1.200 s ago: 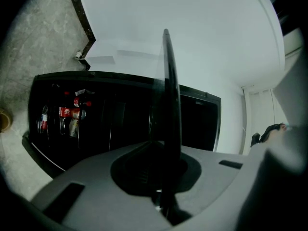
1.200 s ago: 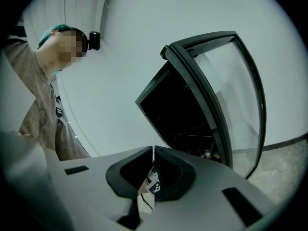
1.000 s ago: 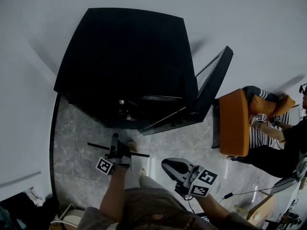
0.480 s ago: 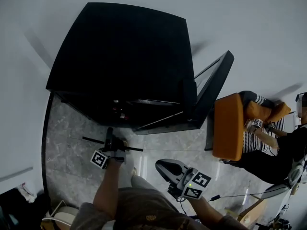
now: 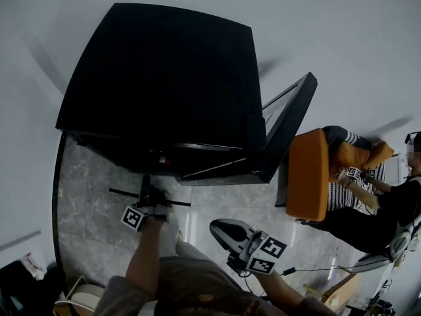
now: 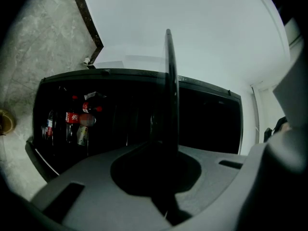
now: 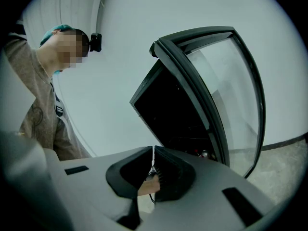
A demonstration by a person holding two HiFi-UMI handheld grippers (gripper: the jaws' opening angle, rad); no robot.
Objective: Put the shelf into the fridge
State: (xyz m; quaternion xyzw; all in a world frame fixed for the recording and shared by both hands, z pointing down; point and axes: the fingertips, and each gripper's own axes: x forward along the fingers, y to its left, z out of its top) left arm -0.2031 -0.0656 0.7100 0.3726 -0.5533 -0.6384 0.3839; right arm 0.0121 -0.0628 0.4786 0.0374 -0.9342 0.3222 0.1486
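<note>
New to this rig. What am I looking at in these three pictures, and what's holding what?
There is no robot here. A person holds a two-jaw gripper in each hand. The head view comes from a camera on the person's head, looking steeply down. The other two views come from cameras riding on each gripper, looking along its jaws.

The big black box is the fridge. It stands on a stone-patterned floor, with its glass door swung open to the right.

The left gripper is clamped on the shelf, a thin dark panel seen edge-on in the left gripper view. It faces the open fridge, where bottles stand inside. The right gripper has its jaws together and holds nothing.

The orange chair at the right is just background.
</note>
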